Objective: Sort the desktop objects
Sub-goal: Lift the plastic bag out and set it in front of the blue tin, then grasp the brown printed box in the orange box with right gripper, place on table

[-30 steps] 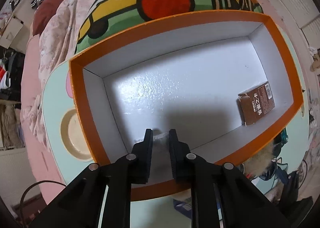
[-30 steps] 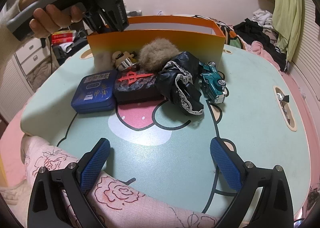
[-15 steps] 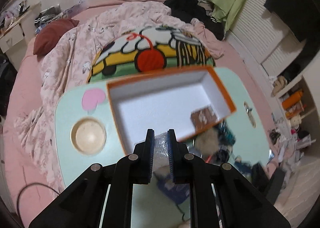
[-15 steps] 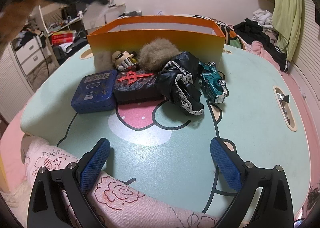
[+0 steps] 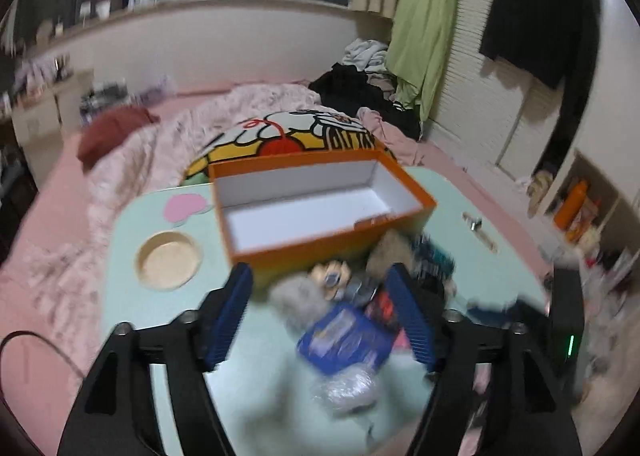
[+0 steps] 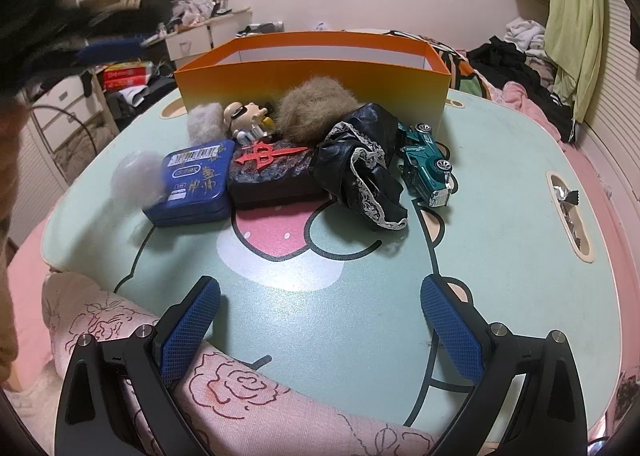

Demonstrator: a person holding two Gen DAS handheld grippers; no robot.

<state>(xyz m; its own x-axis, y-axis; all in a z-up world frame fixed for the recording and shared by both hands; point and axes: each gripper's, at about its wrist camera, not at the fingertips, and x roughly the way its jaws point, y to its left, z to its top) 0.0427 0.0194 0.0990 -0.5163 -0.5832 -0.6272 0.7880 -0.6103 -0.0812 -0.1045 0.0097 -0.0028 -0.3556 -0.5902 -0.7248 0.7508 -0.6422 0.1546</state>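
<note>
Left gripper (image 5: 324, 312): blue-padded fingers wide apart, empty, above the clutter; view blurred. Below it, a crinkled clear plastic bundle (image 5: 347, 390), apparently loose, beside a blue rectangular tin (image 6: 195, 182). Beyond: orange cardboard box (image 5: 320, 201).

Right gripper (image 6: 320, 326): spread, empty, low over the mint-green bench (image 6: 500, 248). Ahead: teal toy car (image 6: 428, 164).

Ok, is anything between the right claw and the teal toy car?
Nothing visible. The right claw is open over bare table, and the teal toy car sits ahead to its right, beside the black lace cloth.
</note>
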